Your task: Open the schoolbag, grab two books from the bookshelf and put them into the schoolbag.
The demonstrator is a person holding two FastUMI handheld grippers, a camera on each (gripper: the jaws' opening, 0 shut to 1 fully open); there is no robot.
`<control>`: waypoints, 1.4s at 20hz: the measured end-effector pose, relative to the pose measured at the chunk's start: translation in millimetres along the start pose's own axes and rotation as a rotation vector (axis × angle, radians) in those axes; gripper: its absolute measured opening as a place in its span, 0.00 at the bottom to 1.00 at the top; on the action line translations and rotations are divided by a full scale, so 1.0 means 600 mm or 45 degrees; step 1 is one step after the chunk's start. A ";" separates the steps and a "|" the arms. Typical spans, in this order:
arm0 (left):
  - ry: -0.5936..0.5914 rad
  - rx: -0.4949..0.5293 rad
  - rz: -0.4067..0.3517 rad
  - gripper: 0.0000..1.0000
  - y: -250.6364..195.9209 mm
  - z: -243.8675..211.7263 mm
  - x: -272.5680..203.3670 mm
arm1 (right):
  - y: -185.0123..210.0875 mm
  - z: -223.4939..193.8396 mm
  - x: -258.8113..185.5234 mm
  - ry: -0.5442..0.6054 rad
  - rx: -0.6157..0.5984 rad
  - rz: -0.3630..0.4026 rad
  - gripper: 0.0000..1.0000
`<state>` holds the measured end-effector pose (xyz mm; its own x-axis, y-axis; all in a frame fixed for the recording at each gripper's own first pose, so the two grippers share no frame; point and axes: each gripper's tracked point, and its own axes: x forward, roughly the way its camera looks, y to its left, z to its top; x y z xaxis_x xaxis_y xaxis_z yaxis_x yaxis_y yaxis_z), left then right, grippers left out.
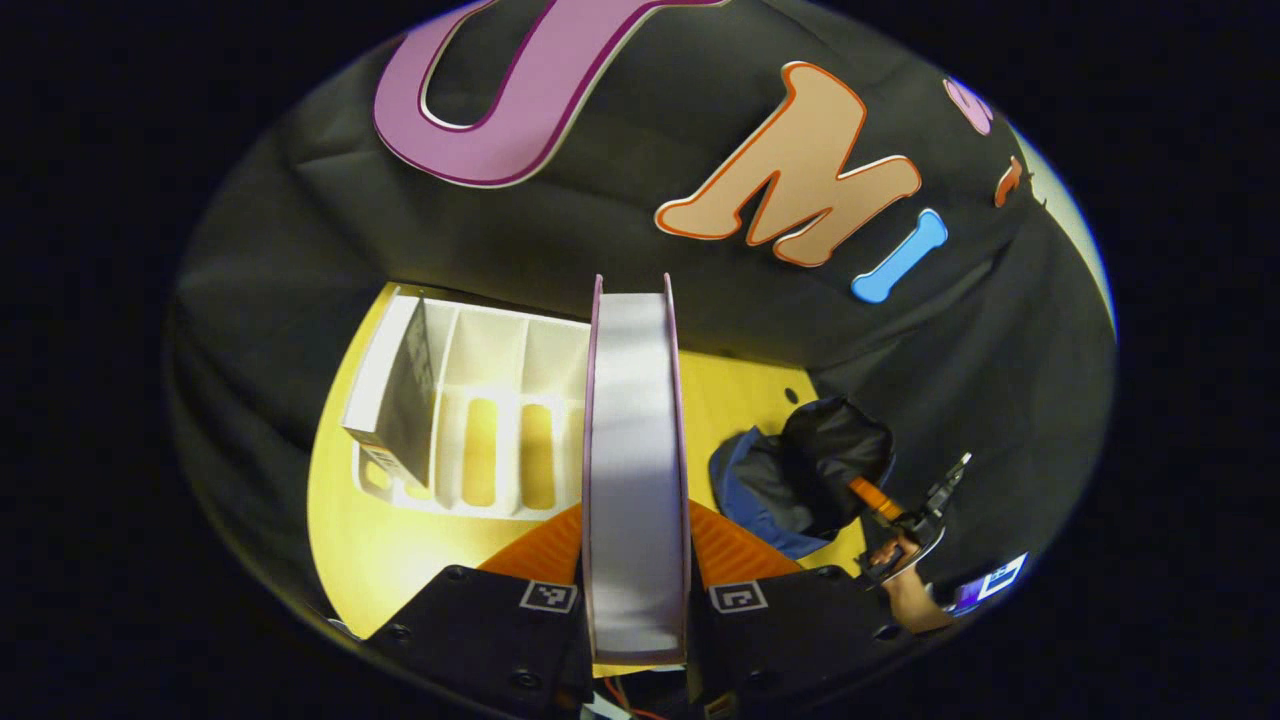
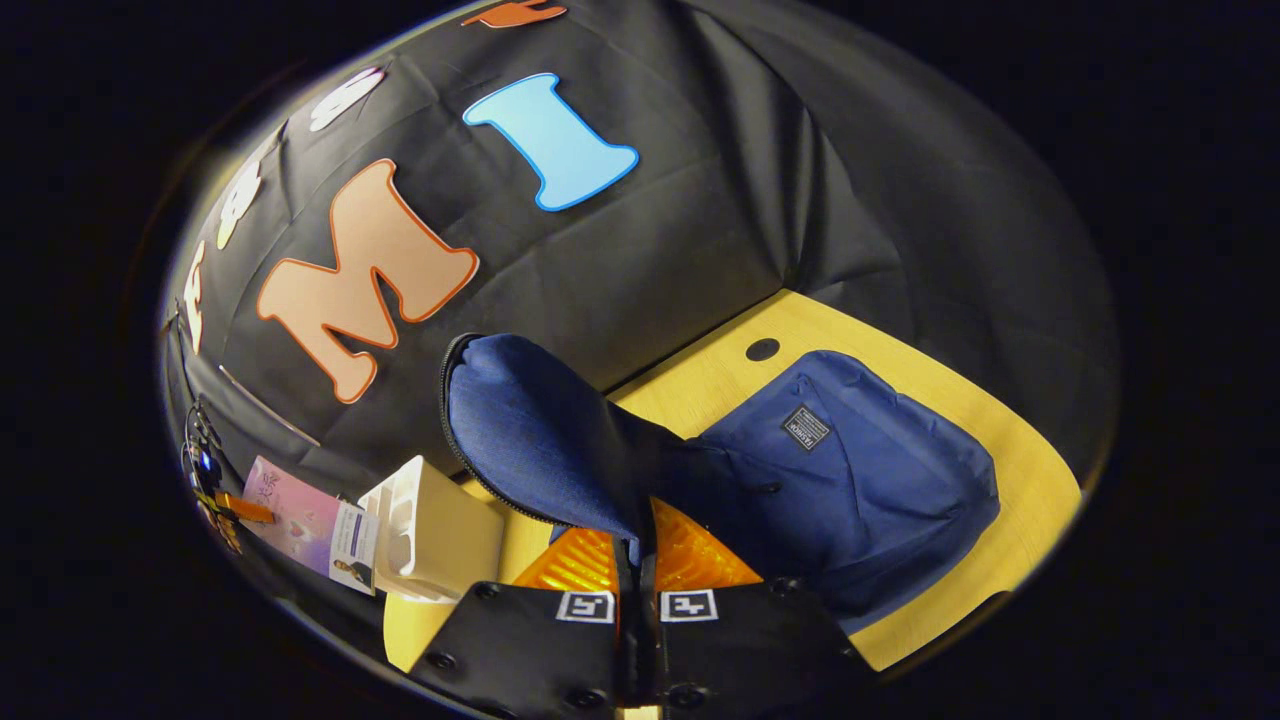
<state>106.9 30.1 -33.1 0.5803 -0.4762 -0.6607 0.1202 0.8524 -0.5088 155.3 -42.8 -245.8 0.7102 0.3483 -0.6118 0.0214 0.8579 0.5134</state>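
Observation:
My left gripper (image 1: pixel 636 548) is shut on a book (image 1: pixel 636 440) with a pink-purple cover, seen edge-on with its white pages up, lifted above the table. Behind it stands the white bookshelf (image 1: pixel 490 400), with another book (image 1: pixel 398 395) leaning in its left slot. The blue schoolbag (image 2: pixel 860 470) lies on the yellow table. My right gripper (image 2: pixel 636 555) is shut on the bag's flap (image 2: pixel 530 425) and holds it raised, so the bag stands open. In the right gripper view, the held book (image 2: pixel 300 525) shows at far left beside the bookshelf (image 2: pixel 440 530).
The yellow table (image 1: pixel 380 540) ends close to the black cloth wall behind the shelf and bag. It has a round cable hole (image 2: pixel 762 349) behind the bag. A hand (image 1: pixel 910 590) holds the right gripper (image 1: pixel 892 512) at the bag (image 1: pixel 790 480).

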 end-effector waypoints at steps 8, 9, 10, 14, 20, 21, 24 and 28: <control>0.003 -0.185 -0.194 0.34 -0.096 -0.052 0.090 | 0.001 -0.001 0.000 0.011 0.013 0.011 0.03; 0.010 -0.195 -0.213 0.33 -0.108 -0.063 0.108 | 0.001 -0.004 -0.001 0.013 0.013 0.011 0.03; 0.021 -0.202 -0.228 0.33 -0.121 -0.075 0.124 | 0.001 -0.003 0.000 0.016 0.014 0.011 0.03; 0.076 -0.257 -0.306 0.33 -0.182 -0.113 0.188 | 0.001 0.001 -0.002 0.019 0.012 0.014 0.03; 0.135 -0.334 -0.344 0.33 -0.236 -0.161 0.275 | 0.001 0.004 -0.002 0.016 0.011 0.020 0.03; 0.132 -0.350 -0.353 0.34 -0.244 -0.168 0.291 | 0.001 0.003 -0.003 0.017 0.005 0.020 0.03; 0.143 -0.368 -0.343 0.33 -0.261 -0.195 0.334 | 0.001 0.010 -0.005 0.014 -0.007 0.022 0.03; 0.171 -0.412 -0.366 0.34 -0.283 -0.223 0.377 | 0.003 0.019 -0.008 0.000 -0.001 0.028 0.03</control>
<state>109.7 -251.2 -170.0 0.4479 -0.7255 -0.5224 -0.0093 0.5805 -0.8142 159.7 -47.1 -234.9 0.7103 0.3675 -0.6004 0.0052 0.8501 0.5265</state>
